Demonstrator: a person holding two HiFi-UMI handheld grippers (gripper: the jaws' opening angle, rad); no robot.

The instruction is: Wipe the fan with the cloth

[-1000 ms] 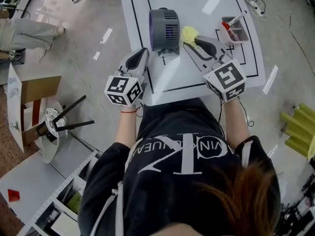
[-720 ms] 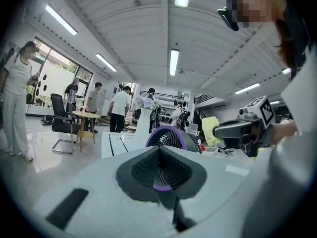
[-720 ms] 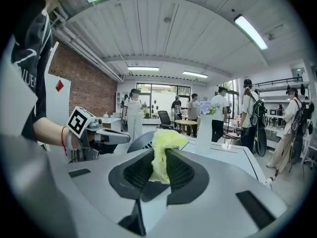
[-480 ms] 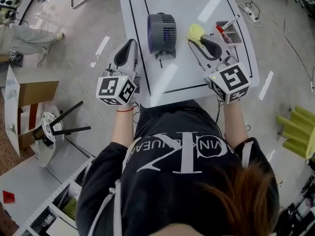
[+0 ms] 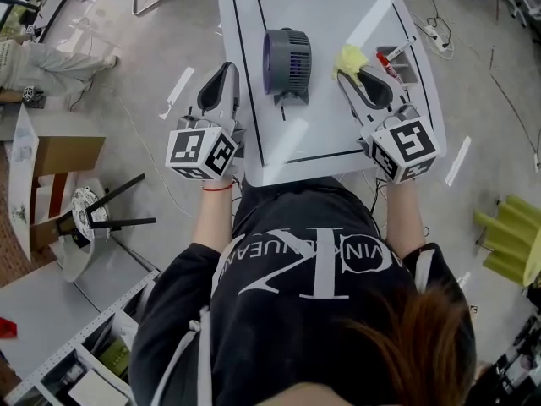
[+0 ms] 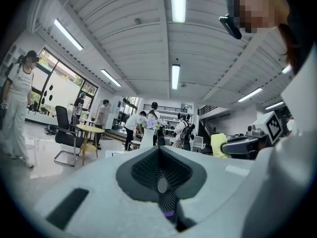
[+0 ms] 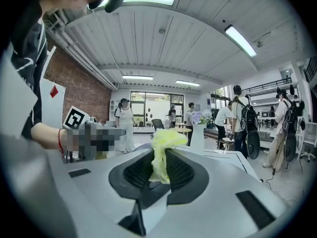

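View from above, with both tongs' own views. The white bench [image 5: 330, 7] runs away from the person. Bare surface lies beyond the fan [image 5: 287, 60] and between it and the near edge. The fan stands upright near the bench's middle, inside a black outline (its foot toward the person). A small tray [image 5: 407, 71] of pens sits at the right edge.

The left tongs [image 5: 225, 68] are held level over the bench's left edge, beside the fan and apart from it. Their jaws are pressed together with nothing between them. The right tongs [image 5: 350, 72] reach in from the near right corner, tips pointing away from the person. Their jaws are closed on the yellow cloth [image 5: 349, 57], which bunches up above the tips, right of the fan and not touching it.

Around the bench is a pale floor with a stool [image 5: 89, 212] and a cardboard box [image 5: 59, 155] at the left. The tongs' views show a large hall with strip lights and people standing in the distance.
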